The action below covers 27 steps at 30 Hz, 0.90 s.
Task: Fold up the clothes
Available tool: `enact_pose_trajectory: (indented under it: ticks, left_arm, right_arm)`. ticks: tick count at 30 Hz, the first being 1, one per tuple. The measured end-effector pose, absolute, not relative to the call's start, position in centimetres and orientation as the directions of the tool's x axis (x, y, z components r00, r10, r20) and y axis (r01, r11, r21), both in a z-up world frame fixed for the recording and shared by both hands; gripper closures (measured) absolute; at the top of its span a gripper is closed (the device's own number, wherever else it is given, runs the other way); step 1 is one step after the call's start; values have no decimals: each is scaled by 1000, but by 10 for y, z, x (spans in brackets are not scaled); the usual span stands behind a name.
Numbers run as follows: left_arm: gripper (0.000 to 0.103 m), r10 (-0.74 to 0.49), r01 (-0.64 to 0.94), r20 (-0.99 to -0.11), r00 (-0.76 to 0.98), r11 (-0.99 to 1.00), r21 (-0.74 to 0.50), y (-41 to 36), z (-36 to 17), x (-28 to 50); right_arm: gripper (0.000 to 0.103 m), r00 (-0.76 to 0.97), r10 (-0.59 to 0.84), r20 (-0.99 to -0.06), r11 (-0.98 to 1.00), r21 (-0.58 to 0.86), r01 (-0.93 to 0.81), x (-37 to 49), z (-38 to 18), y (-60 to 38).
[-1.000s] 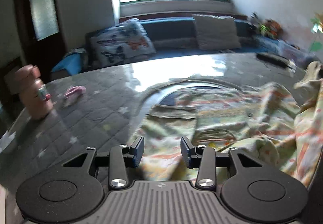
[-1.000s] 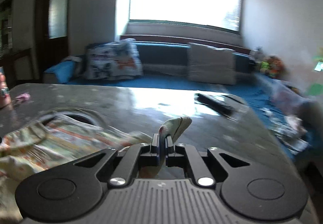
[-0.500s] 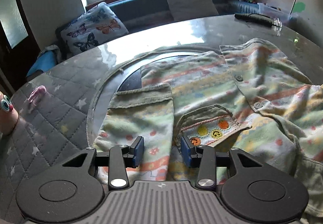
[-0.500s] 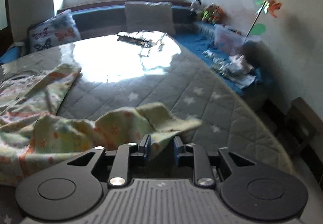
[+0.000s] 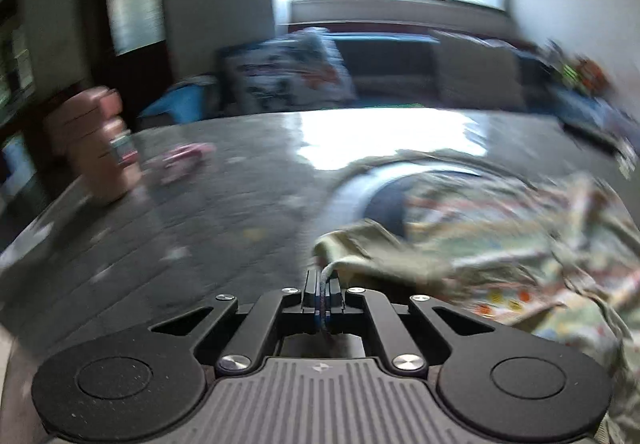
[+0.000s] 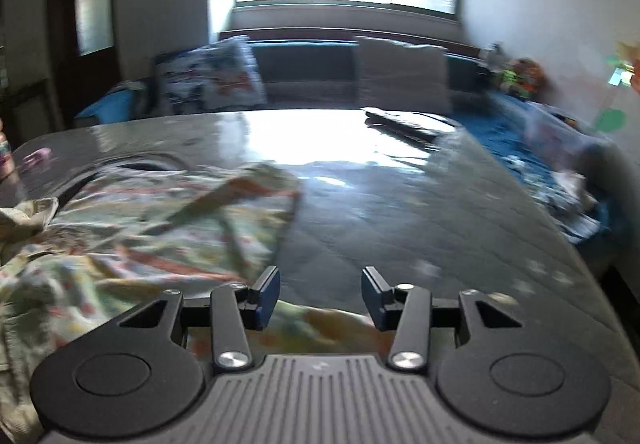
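A small patterned green, orange and yellow shirt (image 5: 500, 240) lies crumpled on the grey quilted table (image 5: 200, 228). My left gripper (image 5: 322, 294) is shut on the shirt's olive sleeve cuff (image 5: 360, 248) and holds it lifted off the table. In the right wrist view the shirt (image 6: 160, 228) spreads to the left. My right gripper (image 6: 320, 296) is open and empty, with part of the shirt's fabric (image 6: 328, 328) lying under it. Both views are motion-blurred.
A pink figure (image 5: 96, 148) and a small pink item (image 5: 180, 158) stand at the table's left edge. A dark flat object (image 6: 404, 122) lies at the far right of the table. A blue sofa with cushions (image 6: 304, 76) runs behind the table.
My left gripper closed on the sleeve cuff and lifted it. My right gripper opened wider and rose, with the fabric now lying beneath it.
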<state>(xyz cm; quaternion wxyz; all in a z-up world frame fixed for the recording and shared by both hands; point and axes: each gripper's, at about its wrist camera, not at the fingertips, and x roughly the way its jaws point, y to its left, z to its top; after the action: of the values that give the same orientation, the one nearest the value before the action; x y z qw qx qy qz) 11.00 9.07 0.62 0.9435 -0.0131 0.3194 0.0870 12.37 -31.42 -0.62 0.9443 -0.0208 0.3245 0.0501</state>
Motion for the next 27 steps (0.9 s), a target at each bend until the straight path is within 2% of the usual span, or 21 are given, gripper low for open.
enact_pose_trajectory:
  ticks: [4,6,8,11,12,14,18,20,23,27]
  left_arm:
    - [100,208,-322,-631,747,944,-69,132,1,86]
    - [93,215,-349,-647,732,933,-84,144,-5,76]
    - [77,229,-375,-660,716,923,-86,153,-11,66]
    - [63,261,-396,-662,703,916,-59,159,-14,56]
    - [60,281,-403,-654,702,914,-40,158,-13,55]
    - [45,307,-357,-622,720,933,47,143,-12,52]
    - [33,334,-246,-556,761,942,229,111,-10,56]
    - [23,316,-190,-552,771,943,275,99,-12,62]
    - [23,332,-163,-553,764,929,332,89,-21,75]
    - [23,400,-294,-561,725,916,273,112,-21,90]
  right_arm:
    - [57,766,141,-627,983,-6,-185,137,-13,-288]
    - [57,753,166,-636,977,5,-212,141,-15,-279]
    - [57,738,184,-649,972,8,-235,144,-20,-271]
    - [53,721,188,-667,966,-6,-257,146,-26,-262]
    - [52,716,187,-672,966,-8,-260,147,-28,-261]
    - [52,708,185,-681,965,-11,-262,148,-30,-260]
    - [52,703,182,-687,965,-14,-262,150,-32,-258]
    - [51,703,184,-687,965,-8,-261,152,-31,-258]
    - [51,705,187,-685,964,-9,-264,154,-30,-258]
    - [48,707,190,-681,964,-9,-268,157,-28,-258]
